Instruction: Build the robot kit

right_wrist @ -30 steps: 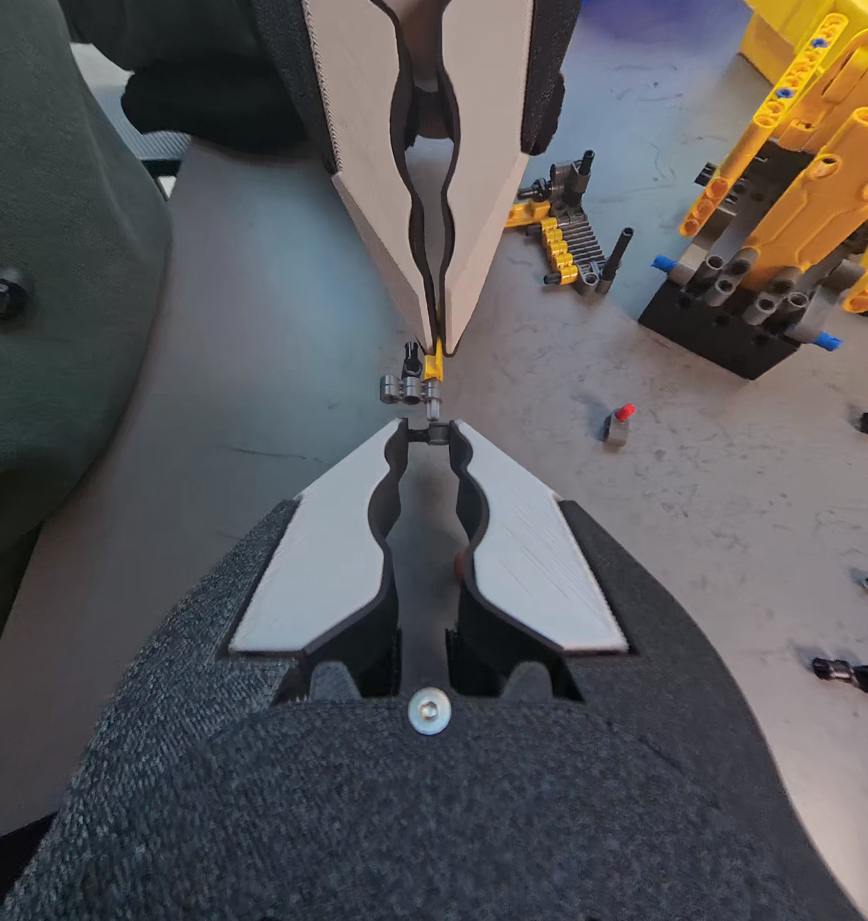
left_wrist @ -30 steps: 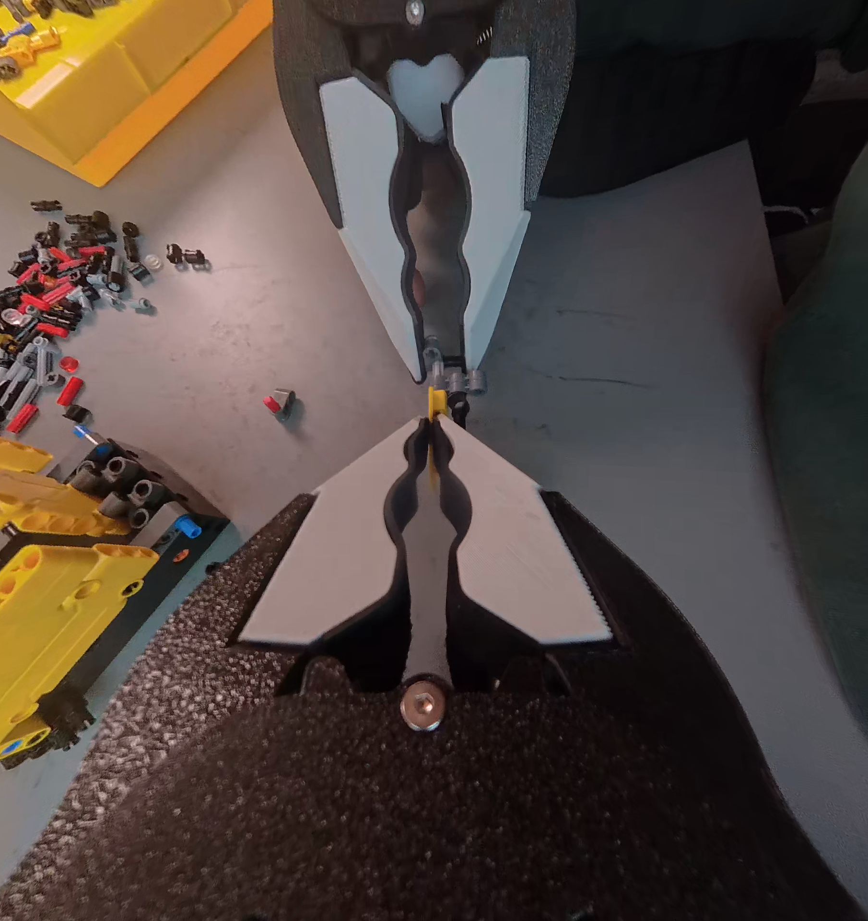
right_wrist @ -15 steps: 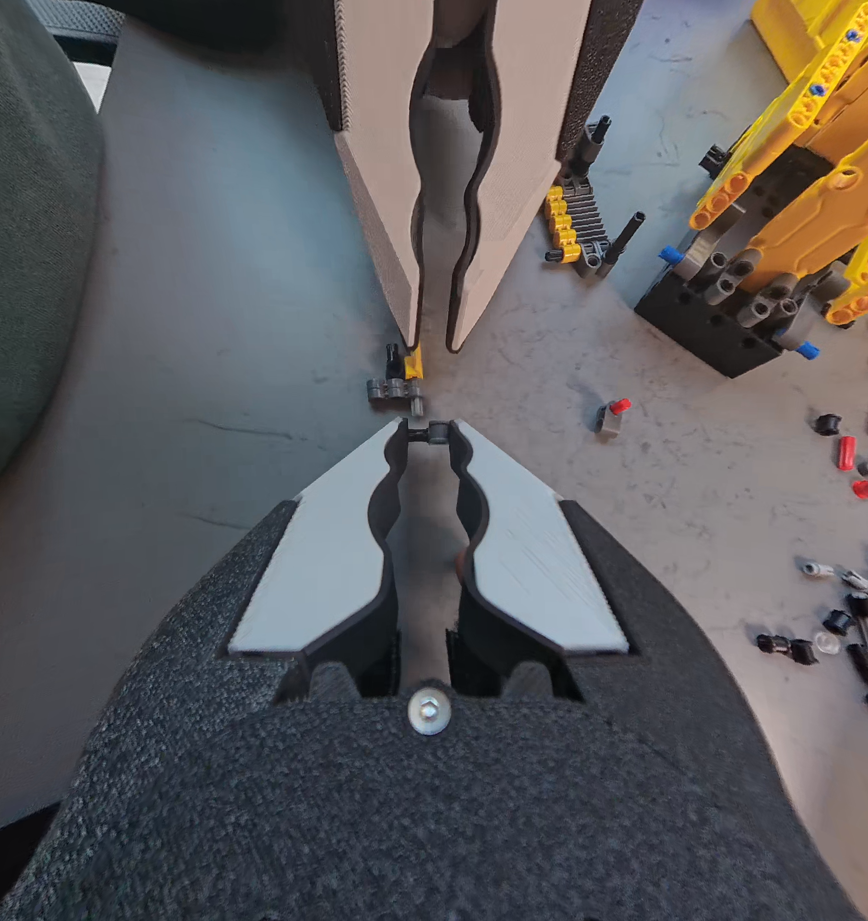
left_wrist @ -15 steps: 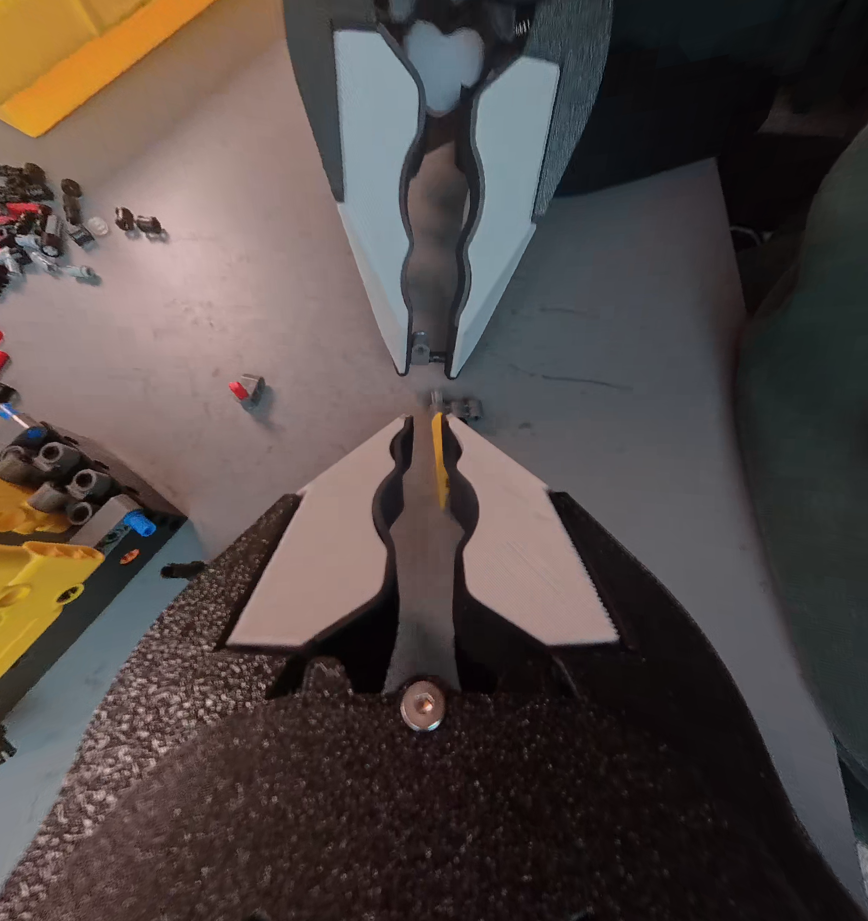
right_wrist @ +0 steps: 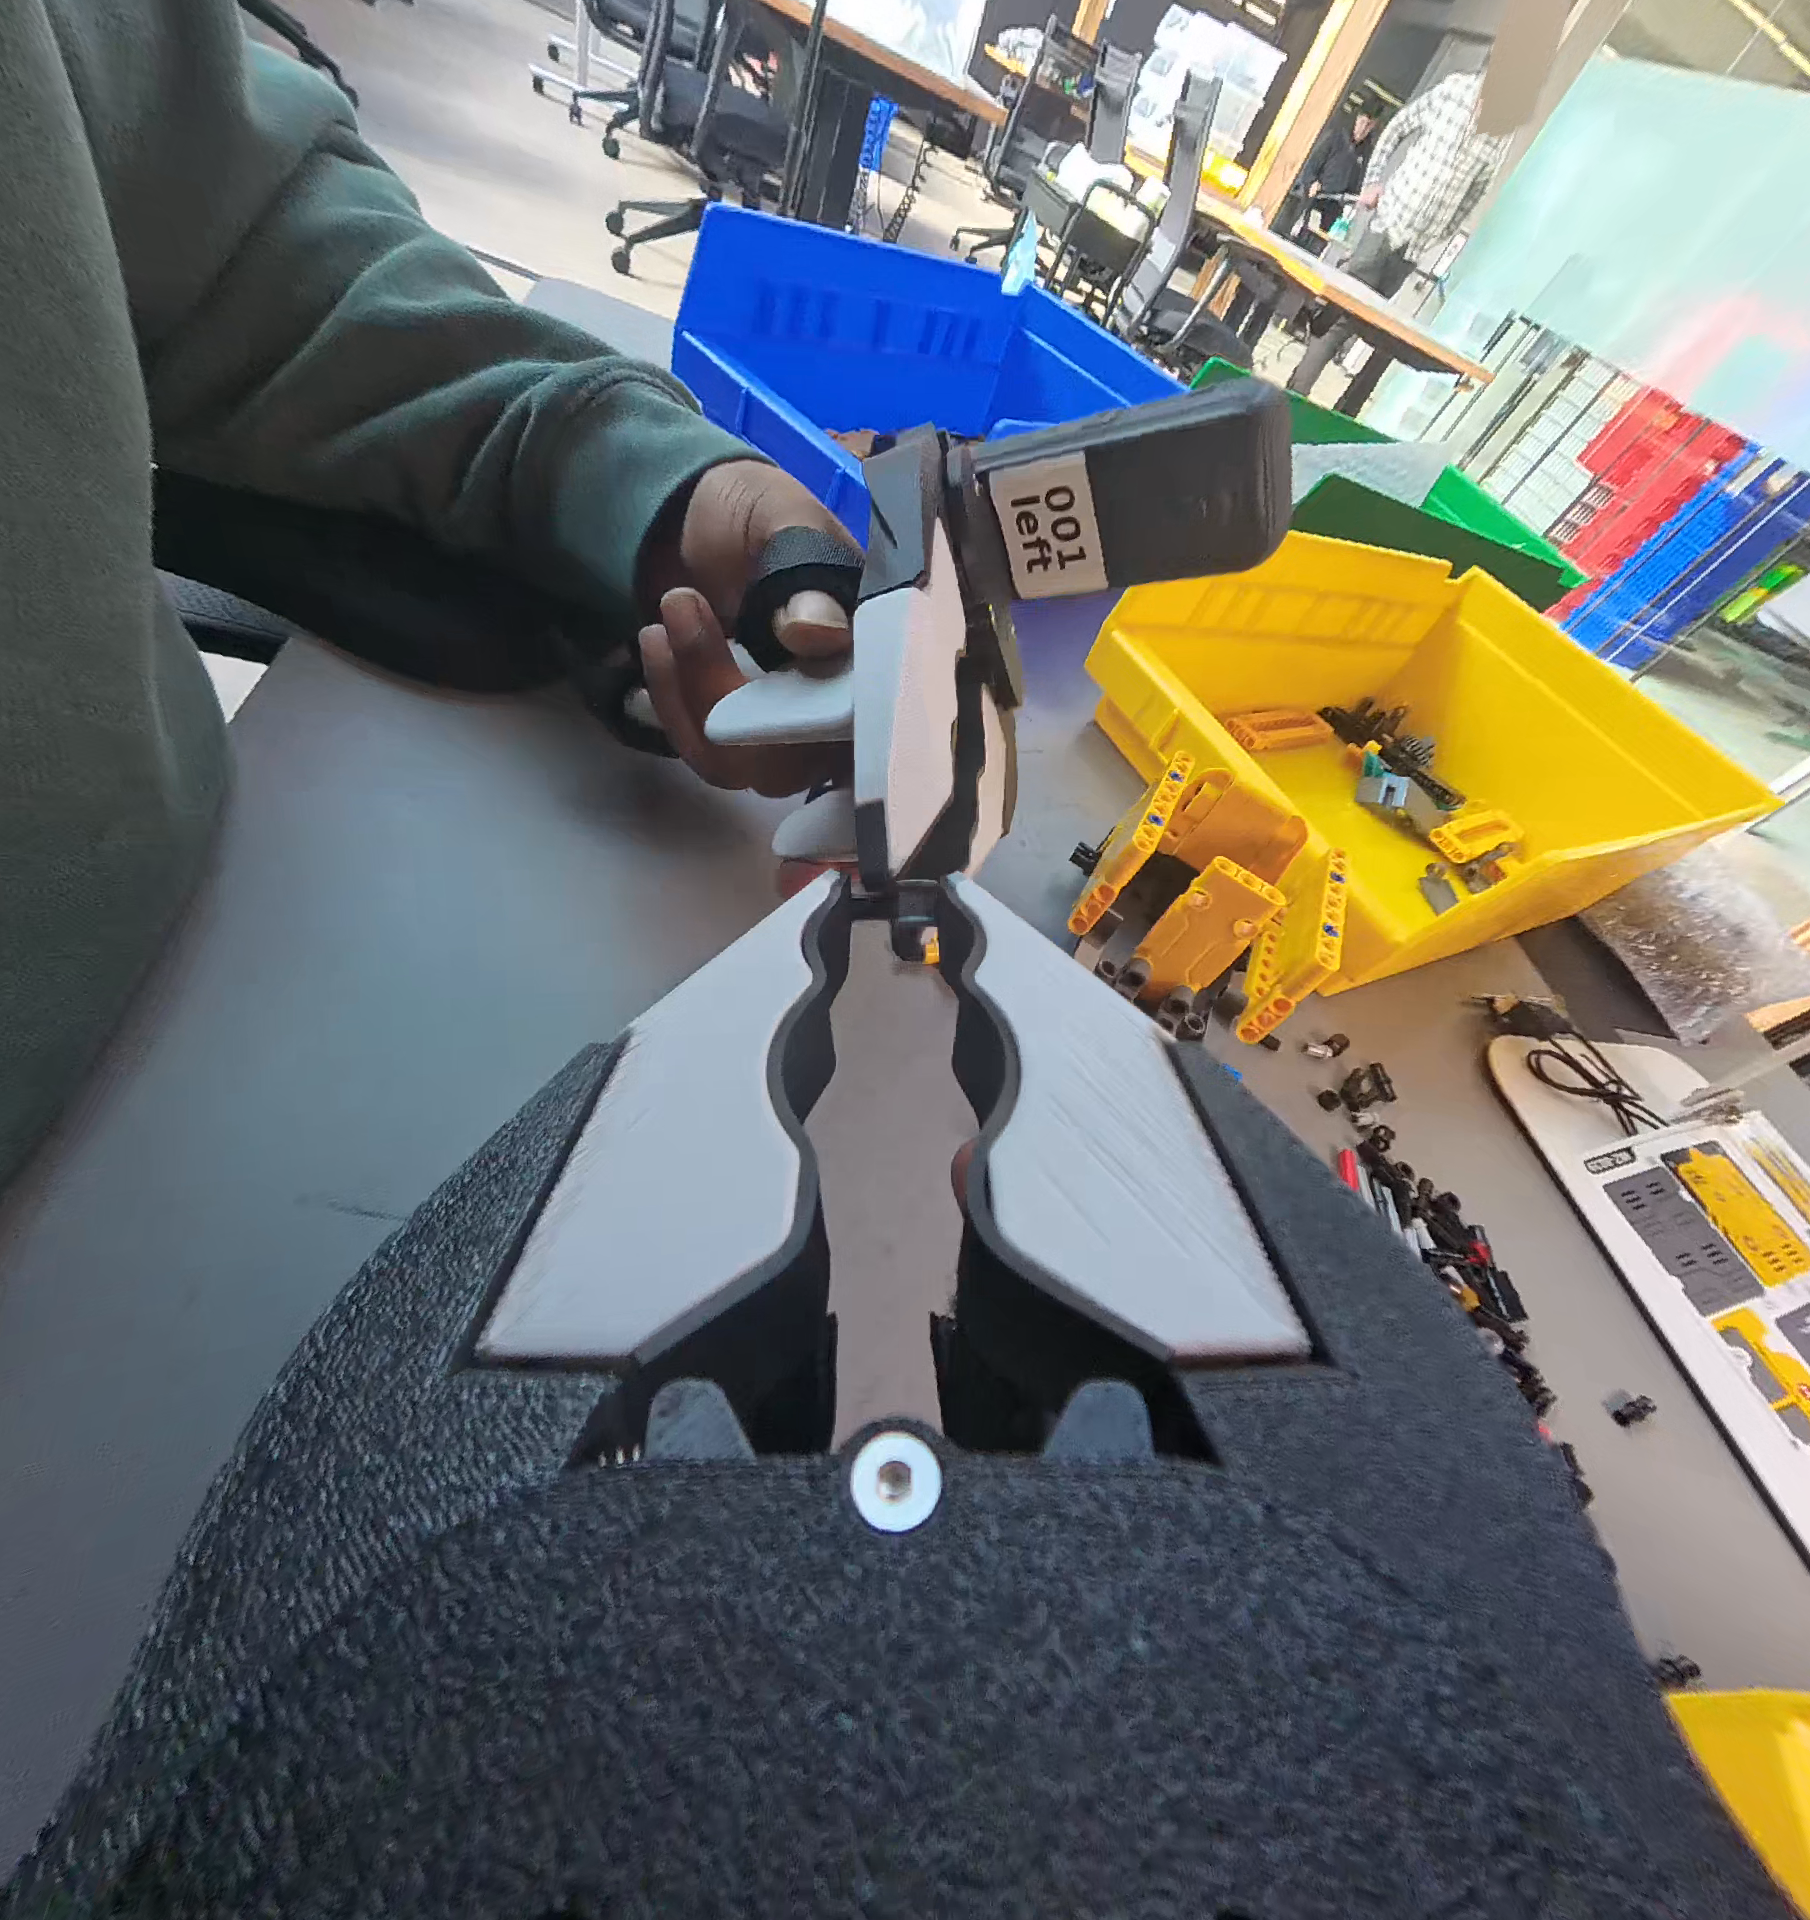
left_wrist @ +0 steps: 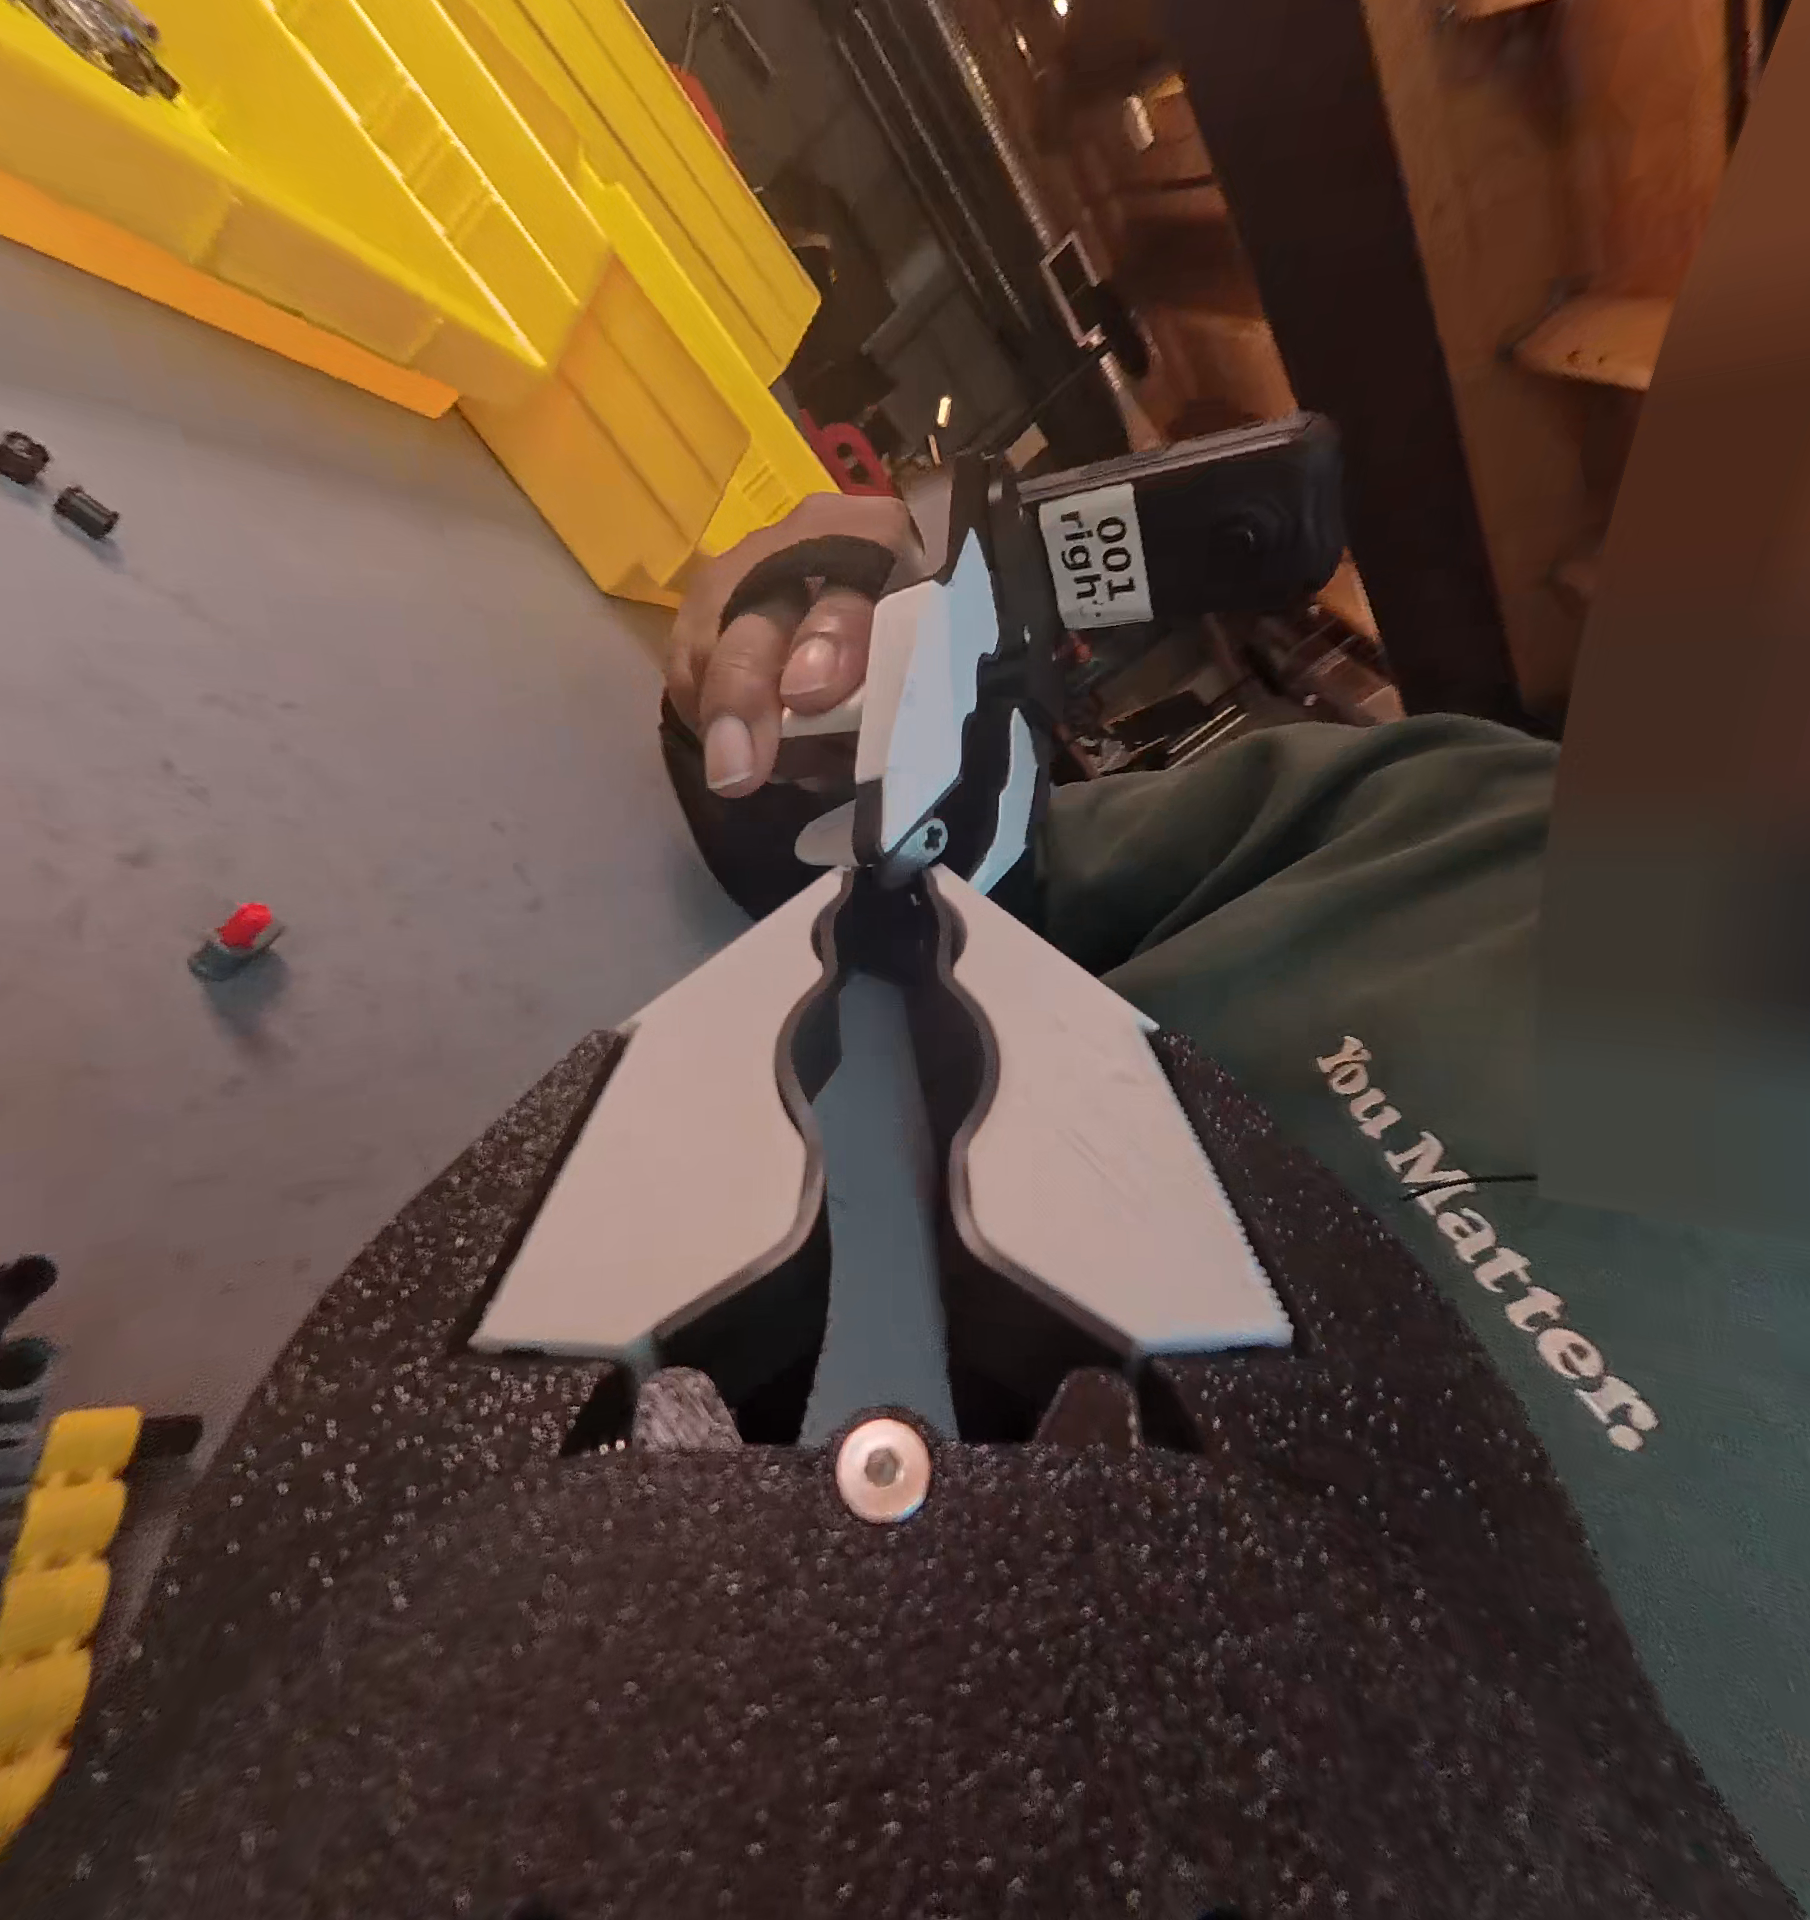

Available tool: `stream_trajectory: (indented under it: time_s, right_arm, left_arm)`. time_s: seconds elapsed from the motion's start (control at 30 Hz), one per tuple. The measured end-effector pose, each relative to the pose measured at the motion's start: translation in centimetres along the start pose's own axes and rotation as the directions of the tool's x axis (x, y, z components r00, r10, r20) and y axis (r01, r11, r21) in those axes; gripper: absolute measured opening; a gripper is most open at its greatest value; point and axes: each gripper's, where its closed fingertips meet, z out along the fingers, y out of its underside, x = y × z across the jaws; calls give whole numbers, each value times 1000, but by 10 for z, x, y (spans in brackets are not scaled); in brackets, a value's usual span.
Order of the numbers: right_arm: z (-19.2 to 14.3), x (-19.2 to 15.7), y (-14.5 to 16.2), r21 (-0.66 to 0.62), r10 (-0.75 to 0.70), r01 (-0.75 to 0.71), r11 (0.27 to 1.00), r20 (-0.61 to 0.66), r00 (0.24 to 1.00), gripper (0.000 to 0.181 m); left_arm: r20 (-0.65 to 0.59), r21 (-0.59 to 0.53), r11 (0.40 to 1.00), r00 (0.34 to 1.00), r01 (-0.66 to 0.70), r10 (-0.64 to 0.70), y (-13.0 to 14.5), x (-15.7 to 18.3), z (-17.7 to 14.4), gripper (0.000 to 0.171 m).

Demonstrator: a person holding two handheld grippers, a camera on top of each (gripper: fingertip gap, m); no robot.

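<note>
Left wrist view shows the left tool point(left_wrist: 885, 896) lifted off the grey counter point(left_wrist: 361, 727), its two pale fingers drawn nearly together at the tips around a small dark part point(left_wrist: 885, 935) that I cannot make out clearly. Tip to tip with it is the right tool point(left_wrist: 922, 842), tilted and gripped by a bare hand point(left_wrist: 776, 665) with a black strap over one finger; a grey cross-ended axle point(left_wrist: 927, 836) shows at that tool's tip. A labelled black camera block point(left_wrist: 1192, 540) sits on top of it. A small grey piece with a red stud point(left_wrist: 239, 935) lies alone on the counter to the left, two black bushes point(left_wrist: 49, 483) lie farther back, and a yellow bin point(left_wrist: 465, 208) stands behind them. A dark green sleeve point(left_wrist: 1296, 883) fills the right side.

From the right wrist view, the right tool point(right_wrist: 890, 904) has its fingers slightly apart, closed on a small black connector assembly point(right_wrist: 906, 920) with a speck of yellow beneath it. The left tool point(right_wrist: 901, 873) meets that same assembly from above, held by the other hand point(right_wrist: 735, 623); whether it pinches the assembly I cannot tell. Beyond, a yellow brick model point(right_wrist: 1202, 914) stands on the counter beside an open yellow bin point(right_wrist: 1503, 727), a blue bin point(right_wrist: 880, 322) sits behind, loose small parts point(right_wrist: 1431, 1216) are scattered to the right, and an instruction sheet point(right_wrist: 1732, 1278) lies next to them.
</note>
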Motion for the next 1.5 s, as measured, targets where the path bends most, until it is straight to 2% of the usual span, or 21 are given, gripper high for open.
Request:
stream_trajectory:
  time_s: [0.1, 0.2, 0.3, 0.47, 0.73, 0.9, 1.07, 1.17, 1.27, 1.5]
  right_arm:
    - [-1, 0, -6, 29, -20, 20, 999, -14, 1000, 15]
    - [-5, 1, -18, 84, -14, 16, 996, -22, 1000, 15]
    - [-12, 2, -32, 172, 29, -27, 985, -7, 1000, 16]
    - [-20, 0, -47, 272, 96, -108, 956, 57, 994, 12]
    - [-23, -10, -54, 300, 93, -126, 946, 122, 988, 7]
    - [-24, -13, -56, 296, 106, -147, 944, 150, 983, 6]
    - [-23, -6, -49, 261, 151, -184, 948, 145, 978, 6]
    - [-22, 1, -41, 208, 148, -165, 964, 94, 984, 6]
    - [-17, 5, -26, 124, 103, -106, 987, 33, 994, 6]
    - [-6, 4, -7, -10, -34, 34, 999, -46, 998, 6]
  left_arm:
    - [-84, 25, 998, 995, 59, -56, -2, 8, 1, 7]
    - [-153, 51, 997, 987, 60, -52, -6, 19, 0, 6]
    - [-244, 94, 994, 969, 59, -35, -14, 36, -3, 6]
    - [-303, 89, 994, 953, 56, -26, -13, 47, -3, 5]
    - [-360, 47, 996, 932, 70, -49, -3, 56, 3, 6]
    - [-416, 20, 991, 902, 135, -114, -1, 58, 3, 6]
    - [-338, 72, 988, 936, 134, -103, -10, 44, -2, 5]
    - [-279, 102, 989, 957, 112, -79, -15, 36, -5, 8]
    - [-157, 83, 996, 988, 14, -1, -10, 27, -1, 16]
    - [-46, 68, 997, 998, 35, -31, -6, 5, 2, 16]
